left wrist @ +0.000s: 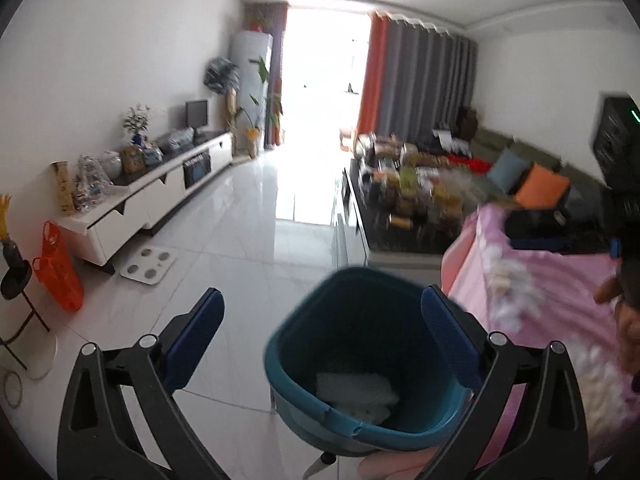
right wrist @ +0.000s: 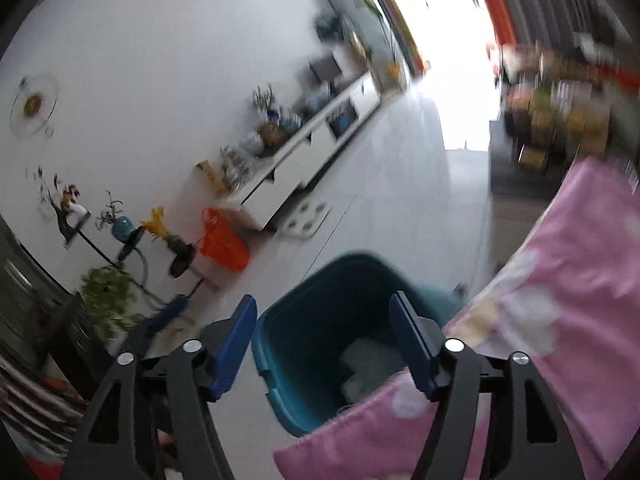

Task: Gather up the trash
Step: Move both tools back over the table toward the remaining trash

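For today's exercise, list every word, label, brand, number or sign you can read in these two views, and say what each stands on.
No text can be read in either view.
Packages on the dark coffee table: printing blurred, unreadable.
Yellow box on the white TV cabinet: markings too small to read.
Dark panel on the cabinet front: blue pattern, no legible letters.
Teal bin: no label visible.
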Available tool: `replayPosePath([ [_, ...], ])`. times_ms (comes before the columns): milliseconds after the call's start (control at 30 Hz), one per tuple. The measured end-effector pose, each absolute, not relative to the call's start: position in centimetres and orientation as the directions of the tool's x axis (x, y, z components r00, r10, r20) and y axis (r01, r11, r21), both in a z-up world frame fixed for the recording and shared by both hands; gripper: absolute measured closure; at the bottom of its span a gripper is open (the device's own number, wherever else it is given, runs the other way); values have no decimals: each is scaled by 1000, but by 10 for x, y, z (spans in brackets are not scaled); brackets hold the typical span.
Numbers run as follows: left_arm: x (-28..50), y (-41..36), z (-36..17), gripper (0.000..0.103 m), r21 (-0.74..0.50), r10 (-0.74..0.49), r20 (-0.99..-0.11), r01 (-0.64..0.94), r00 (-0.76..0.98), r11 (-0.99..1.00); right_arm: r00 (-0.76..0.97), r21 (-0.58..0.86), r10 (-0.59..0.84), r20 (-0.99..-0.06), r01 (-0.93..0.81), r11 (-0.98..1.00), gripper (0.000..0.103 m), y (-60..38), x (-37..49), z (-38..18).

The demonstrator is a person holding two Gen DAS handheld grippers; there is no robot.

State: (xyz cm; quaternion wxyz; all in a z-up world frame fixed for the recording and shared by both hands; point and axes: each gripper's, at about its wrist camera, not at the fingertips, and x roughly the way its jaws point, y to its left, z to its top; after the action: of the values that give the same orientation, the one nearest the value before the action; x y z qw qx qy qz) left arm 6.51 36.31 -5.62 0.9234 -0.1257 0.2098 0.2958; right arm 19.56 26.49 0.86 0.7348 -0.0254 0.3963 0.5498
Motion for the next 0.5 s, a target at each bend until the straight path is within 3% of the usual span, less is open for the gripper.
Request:
replayPosePath([
  [300,43,308,16,6,-208,446,-326,-523,834,826,443,74,775,-451,-847,527,11,163,148,50],
  [500,74,228,31,6,-195,307,-289,-370,907,908,625,-17,677,-389,-740,673,7,76,133,44],
])
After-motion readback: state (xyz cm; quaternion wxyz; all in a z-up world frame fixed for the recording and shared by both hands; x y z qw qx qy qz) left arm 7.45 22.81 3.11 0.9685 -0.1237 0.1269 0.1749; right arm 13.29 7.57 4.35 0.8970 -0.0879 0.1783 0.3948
